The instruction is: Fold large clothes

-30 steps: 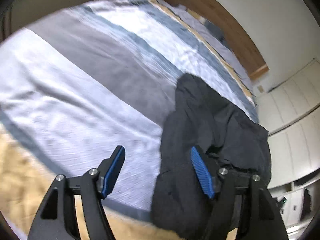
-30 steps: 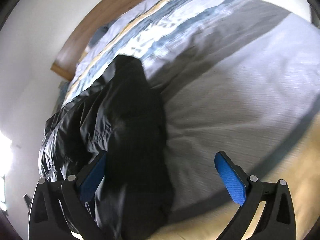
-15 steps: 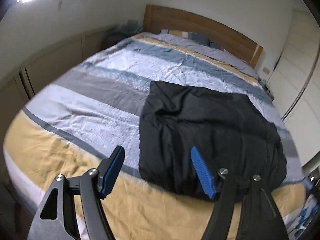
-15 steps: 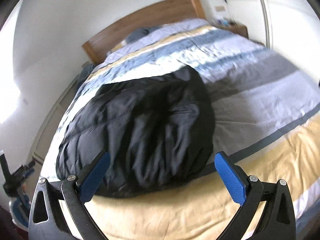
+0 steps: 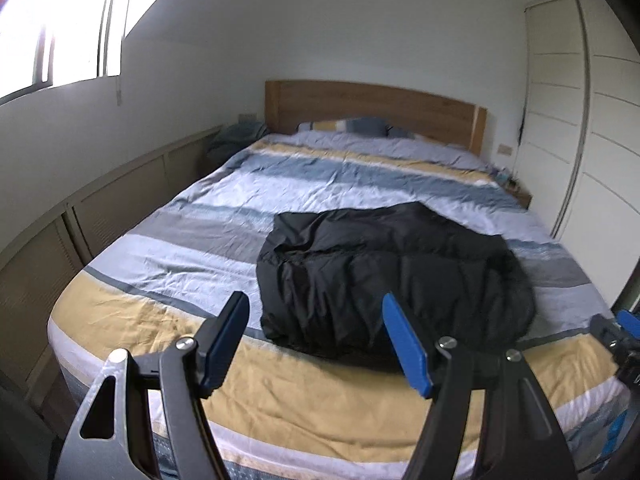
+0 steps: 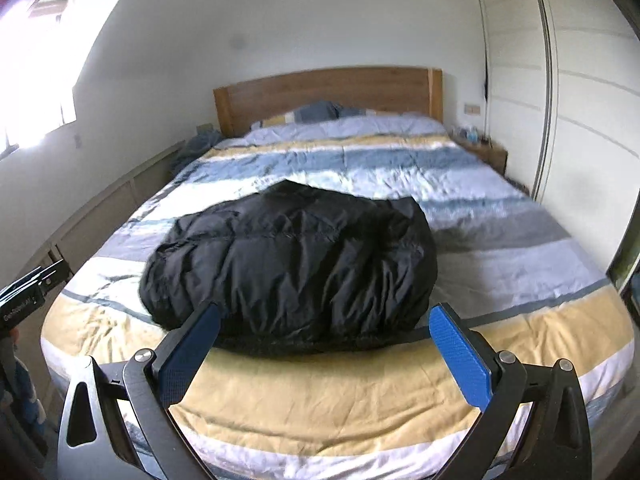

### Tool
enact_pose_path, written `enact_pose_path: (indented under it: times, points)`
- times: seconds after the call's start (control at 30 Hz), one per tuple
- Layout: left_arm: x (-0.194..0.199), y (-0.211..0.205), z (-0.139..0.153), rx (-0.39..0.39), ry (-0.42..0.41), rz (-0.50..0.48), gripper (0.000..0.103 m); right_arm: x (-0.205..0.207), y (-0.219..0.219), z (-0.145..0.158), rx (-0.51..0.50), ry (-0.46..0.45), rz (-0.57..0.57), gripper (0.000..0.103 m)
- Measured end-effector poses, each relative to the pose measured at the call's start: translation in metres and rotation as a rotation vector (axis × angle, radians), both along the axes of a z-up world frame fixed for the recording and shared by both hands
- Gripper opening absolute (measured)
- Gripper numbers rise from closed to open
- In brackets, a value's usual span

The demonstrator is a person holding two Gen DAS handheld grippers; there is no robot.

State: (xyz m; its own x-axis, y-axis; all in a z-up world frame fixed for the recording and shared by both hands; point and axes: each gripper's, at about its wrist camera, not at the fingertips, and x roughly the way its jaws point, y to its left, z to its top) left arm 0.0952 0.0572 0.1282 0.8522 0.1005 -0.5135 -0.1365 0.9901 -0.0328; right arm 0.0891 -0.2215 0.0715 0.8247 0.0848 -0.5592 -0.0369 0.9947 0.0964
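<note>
A black puffy jacket [image 5: 384, 276] lies folded in a bundle on the striped bed [image 5: 208, 240], near its foot end. It also shows in the right wrist view [image 6: 296, 264]. My left gripper [image 5: 316, 340] is open and empty, held back from the bed's foot edge, clear of the jacket. My right gripper [image 6: 324, 352] is open and empty, also held back from the bed [image 6: 500, 232]. The right gripper shows at the right edge of the left wrist view [image 5: 620, 332]; the left gripper shows at the left edge of the right wrist view [image 6: 28, 292].
A wooden headboard [image 5: 376, 108] and pillows [image 5: 352, 125] are at the far end. Low cabinets [image 5: 100, 208] run along the left wall under a window [image 5: 60, 28]. A white wardrobe [image 5: 580, 120] and a nightstand [image 6: 480, 150] stand on the right.
Both grippers have pulled back and up from the jacket, away from the bed. The views have levelled out and now take in the whole bed and room. The jacket lies where it was left.
</note>
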Motion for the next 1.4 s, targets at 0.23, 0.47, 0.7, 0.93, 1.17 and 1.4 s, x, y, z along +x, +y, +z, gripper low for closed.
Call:
enact_pose_path:
  times: [0.23,0.47,0.7,0.93,1.17,1.4]
  points:
    - [-0.047,-0.017,0.02,0.039,-0.068,-0.015,0.068,-0.051,0.027,0.023,-0.03,-0.091,0.033,0.103]
    - [-0.073,-0.029,0.037,0.085,-0.123,-0.012,0.068,-0.078,0.033,0.043,-0.034,-0.167,0.04,0.103]
    - [-0.094,-0.037,0.049,0.083,-0.169,-0.027,0.068,-0.096,0.033,0.053,-0.047,-0.206,0.029,0.103]
    - [-0.104,-0.04,0.051,0.083,-0.178,-0.04,0.068,-0.103,0.034,0.048,-0.053,-0.199,0.031,0.103]
    - [-0.106,-0.044,0.048,0.087,-0.179,-0.047,0.068,-0.105,0.036,0.044,-0.063,-0.211,0.04,0.103]
    - [-0.102,-0.044,0.043,0.076,-0.175,-0.056,0.068,-0.105,0.035,0.041,-0.063,-0.212,0.037,0.103]
